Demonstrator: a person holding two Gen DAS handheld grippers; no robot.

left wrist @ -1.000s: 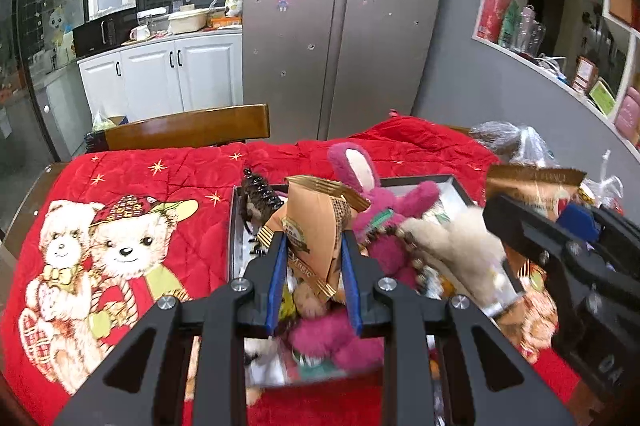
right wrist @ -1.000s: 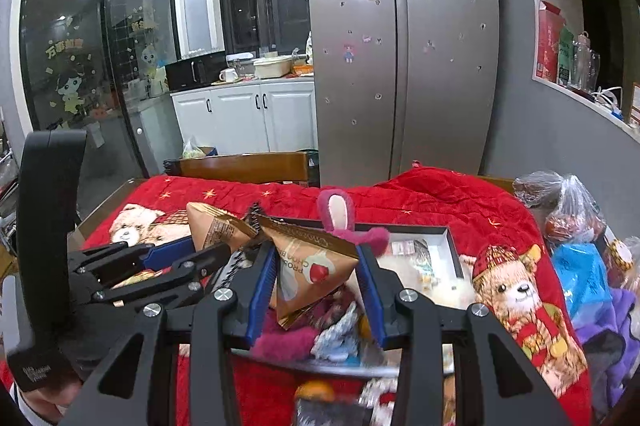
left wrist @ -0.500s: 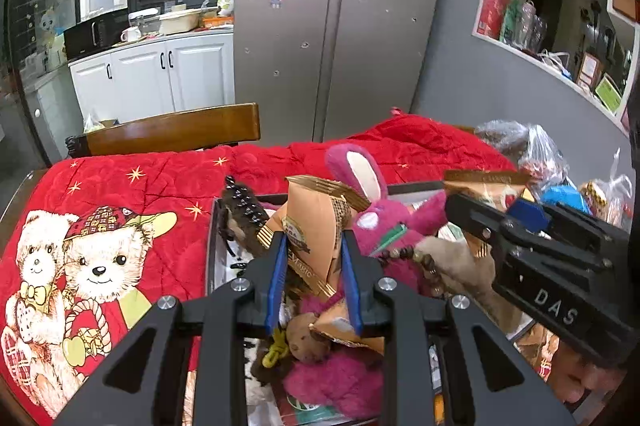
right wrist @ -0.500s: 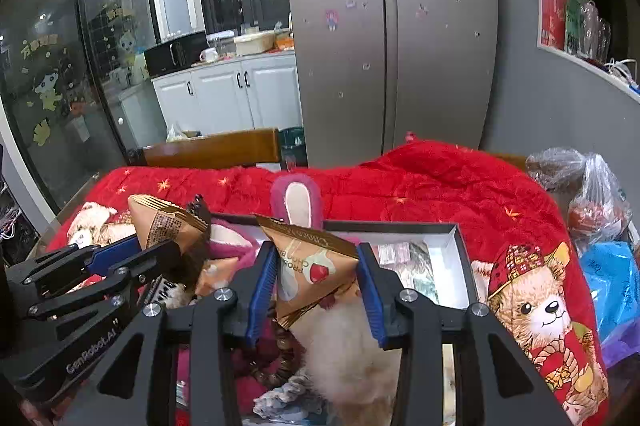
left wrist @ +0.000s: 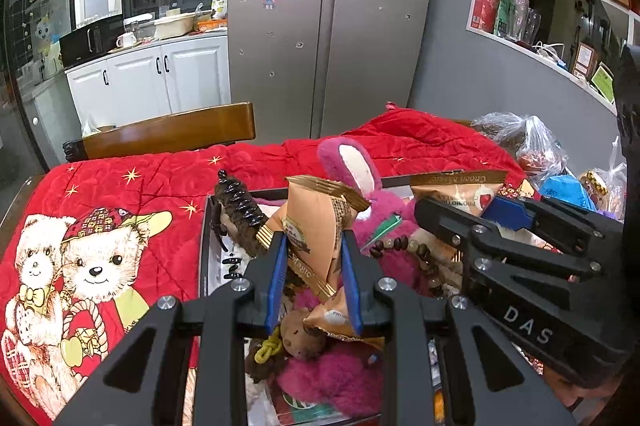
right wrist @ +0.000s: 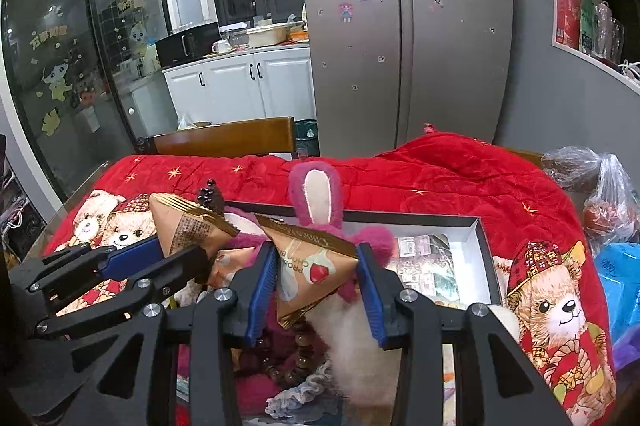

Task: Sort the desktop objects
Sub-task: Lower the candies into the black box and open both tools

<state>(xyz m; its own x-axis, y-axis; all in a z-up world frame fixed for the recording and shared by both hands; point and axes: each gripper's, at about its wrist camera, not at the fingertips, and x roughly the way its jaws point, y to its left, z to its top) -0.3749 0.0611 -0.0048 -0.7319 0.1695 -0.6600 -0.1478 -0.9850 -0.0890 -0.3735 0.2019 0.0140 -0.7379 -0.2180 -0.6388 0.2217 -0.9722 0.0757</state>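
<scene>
Red blanket (left wrist: 132, 194), both grippers' fingers (left wrist: 277, 274) (right wrist: 262, 286) pinching snack packets (left wrist: 316, 226) (right wrist: 312, 266).

"DAS" is printed on the right hand-held gripper (left wrist: 496, 214); the glass door (right wrist: 52, 66) carries yellow Chinese characters.

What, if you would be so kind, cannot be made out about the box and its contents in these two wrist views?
- Box near edge: in both views, hidden by the gripper bodies.
- Box floor, left wrist view: buried under the pink plush, bead string and hair claw.
- Left gripper's snack packet: print too small to read.
- Right gripper's snack packet: lower tip hidden between the fingers.
</scene>
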